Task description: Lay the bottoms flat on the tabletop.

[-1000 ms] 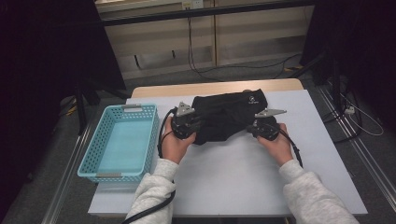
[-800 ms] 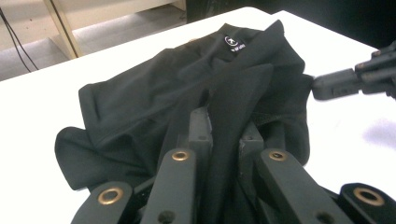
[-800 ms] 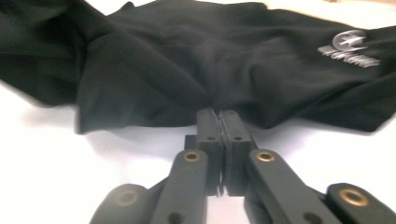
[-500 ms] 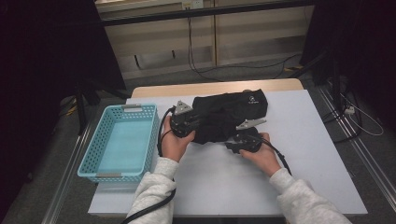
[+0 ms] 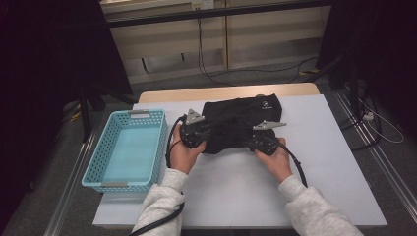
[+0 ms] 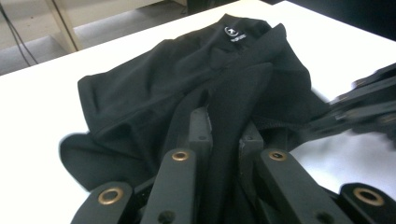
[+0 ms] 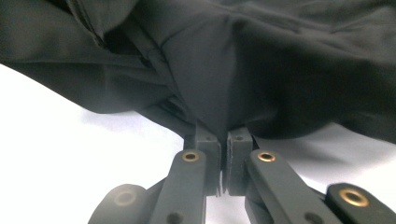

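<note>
**Two Grippers Held the Black Cloth**

Two arms in pale grey sleeves came in from the near edge of the white surface (image 5: 236,196). The left hand (image 5: 181,150) held the left gripper (image 5: 196,129) at the left side of the black cloth (image 5: 236,123). The right hand (image 5: 273,158) held the right gripper (image 5: 259,140) at the cloth's near edge. Both hands were close together, with the cloth between them.

In the left gripper view, the fingers (image 6: 201,126) stood a little apart with a thick fold of the black cloth (image 6: 187,88) pinched between them. In the right gripper view, the fingers (image 7: 208,140) were pressed almost together, nipping a thin edge of the cloth (image 7: 243,60).

The cloth lay bunched and wrinkled near the far edge of the surface, about in the middle. It had a small white logo (image 5: 266,104) near its far right corner. A light blue basket (image 5: 158,142) sat at the left edge of the surface, just beside the left hand.
</note>
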Demonstrator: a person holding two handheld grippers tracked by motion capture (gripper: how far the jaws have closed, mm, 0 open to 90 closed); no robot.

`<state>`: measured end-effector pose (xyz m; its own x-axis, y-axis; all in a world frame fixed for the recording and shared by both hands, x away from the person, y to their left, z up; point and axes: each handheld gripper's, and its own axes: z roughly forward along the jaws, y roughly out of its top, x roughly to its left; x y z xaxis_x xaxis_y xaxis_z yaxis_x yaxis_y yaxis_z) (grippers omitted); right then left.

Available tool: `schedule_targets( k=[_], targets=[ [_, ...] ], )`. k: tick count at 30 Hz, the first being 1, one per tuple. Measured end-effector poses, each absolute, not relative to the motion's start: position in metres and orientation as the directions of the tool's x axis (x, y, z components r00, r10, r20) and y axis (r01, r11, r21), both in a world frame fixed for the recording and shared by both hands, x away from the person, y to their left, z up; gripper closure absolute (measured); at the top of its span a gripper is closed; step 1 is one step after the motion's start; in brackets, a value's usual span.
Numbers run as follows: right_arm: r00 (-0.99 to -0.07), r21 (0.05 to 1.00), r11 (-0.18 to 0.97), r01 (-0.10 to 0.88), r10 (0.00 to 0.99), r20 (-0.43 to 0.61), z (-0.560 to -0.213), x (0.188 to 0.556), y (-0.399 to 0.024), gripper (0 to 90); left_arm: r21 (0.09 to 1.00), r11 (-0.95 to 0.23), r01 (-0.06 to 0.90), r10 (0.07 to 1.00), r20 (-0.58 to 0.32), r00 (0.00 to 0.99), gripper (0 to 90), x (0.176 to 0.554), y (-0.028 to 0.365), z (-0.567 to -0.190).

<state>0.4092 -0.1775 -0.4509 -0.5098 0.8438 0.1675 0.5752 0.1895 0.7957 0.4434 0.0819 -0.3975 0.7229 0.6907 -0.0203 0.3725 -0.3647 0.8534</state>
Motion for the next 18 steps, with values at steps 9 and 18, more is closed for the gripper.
schedule_targets(
  k=[9, 18],
  targets=[
    [-0.450, 0.836, 0.187, 0.517, 0.889, 0.080, -0.432, 0.391, -0.204, 59.6, 0.852, -0.371, 0.369, 0.675, -0.025, 0.737, 81.5, 0.443, 0.069, -0.399],
    [-0.453, 0.757, 0.238, 0.608, 0.887, 0.085, -0.467, 0.400, -0.177, 45.5, 0.858, -0.350, 0.377, 0.704, -0.025, 0.710, 81.5, 0.445, 0.082, -0.399]
  ],
)
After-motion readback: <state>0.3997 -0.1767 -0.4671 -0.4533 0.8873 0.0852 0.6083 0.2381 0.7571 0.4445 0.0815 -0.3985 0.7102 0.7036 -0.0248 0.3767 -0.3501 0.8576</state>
